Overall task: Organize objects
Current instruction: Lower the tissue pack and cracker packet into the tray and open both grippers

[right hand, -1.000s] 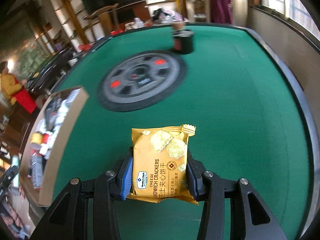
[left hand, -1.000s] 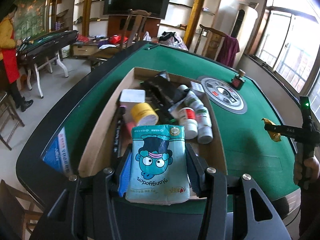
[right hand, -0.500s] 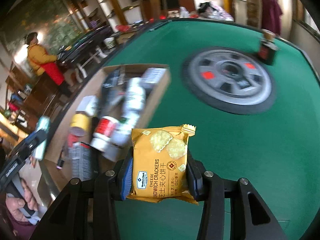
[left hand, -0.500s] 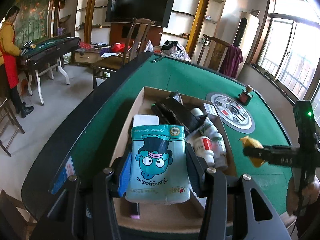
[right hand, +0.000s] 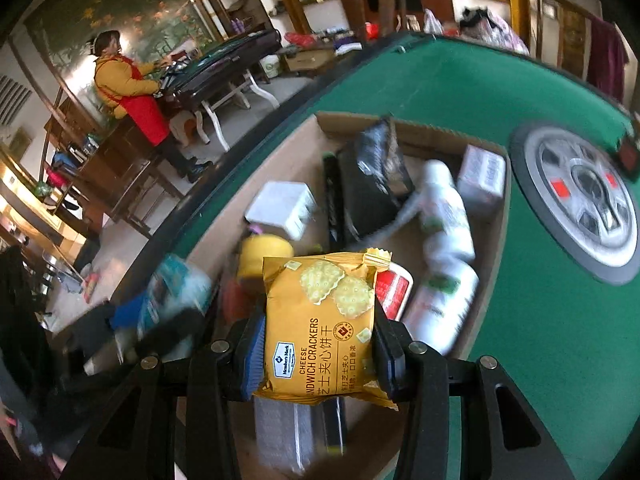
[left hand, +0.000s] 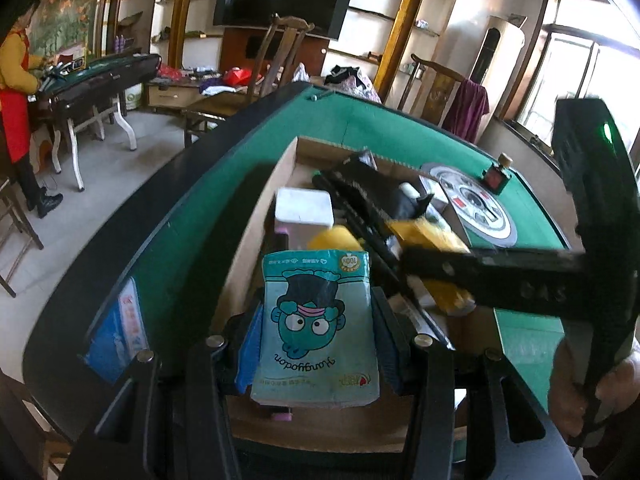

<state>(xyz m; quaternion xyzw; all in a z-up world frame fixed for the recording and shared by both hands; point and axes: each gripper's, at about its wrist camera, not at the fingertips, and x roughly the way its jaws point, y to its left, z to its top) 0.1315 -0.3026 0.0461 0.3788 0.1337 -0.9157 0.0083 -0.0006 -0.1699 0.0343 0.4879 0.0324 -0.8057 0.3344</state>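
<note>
Green felt tabletop (left hand: 224,184), shallow cardboard box (left hand: 256,240) of clutter. Left tool (left hand: 316,344) clamped on pale blue tissue pack with cartoon face (left hand: 316,320); right tool (right hand: 316,344) gripping yellow cheese cracker packet (right hand: 320,320) above box. White bottles (right hand: 444,216) plain only from right wrist; box contents blurred.

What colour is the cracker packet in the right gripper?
Yellow-orange, printed with pale crackers; the cracker packet shows best in the right wrist view.
</note>
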